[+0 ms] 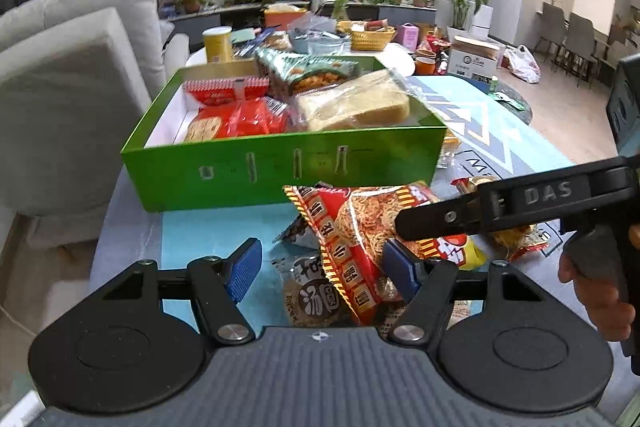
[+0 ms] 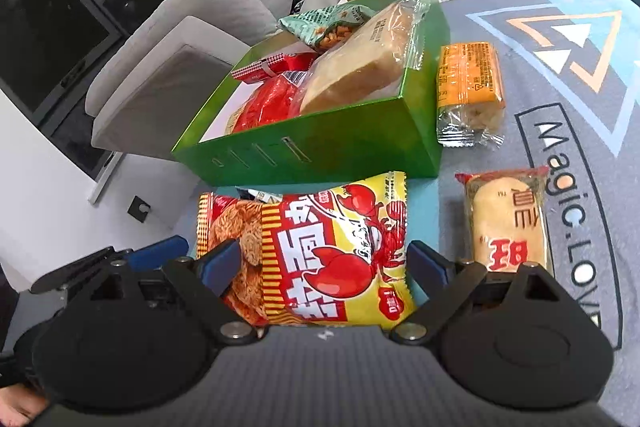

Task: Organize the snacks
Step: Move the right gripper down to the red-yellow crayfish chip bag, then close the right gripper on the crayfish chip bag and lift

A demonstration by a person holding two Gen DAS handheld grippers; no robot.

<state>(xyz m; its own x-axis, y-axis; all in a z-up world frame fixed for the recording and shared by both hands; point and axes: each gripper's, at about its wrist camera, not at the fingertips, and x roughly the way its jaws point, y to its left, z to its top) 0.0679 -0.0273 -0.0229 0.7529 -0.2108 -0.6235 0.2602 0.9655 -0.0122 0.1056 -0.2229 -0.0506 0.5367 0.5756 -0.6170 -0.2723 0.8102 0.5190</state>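
Snacks fill the glossy green cardboard box standing on my table, beside its blue-grey printed mat. Just before the box lies the red-and-yellow lobster-print crisp packet. My right claw brackets it, pads spread and seemingly clear. My left claw stands spread around the same packet's end.

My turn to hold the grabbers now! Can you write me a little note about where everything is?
Left gripper: open, jaws around the red-and-yellow crayfish noodle snack bag.
Right gripper: open, jaws either side of that bag, which lies on the table.
Done: bread and red packets are in the green cardboard box.
Left: this bag, the orange-wrapped cake and the red-edged pastry packet beside the box.
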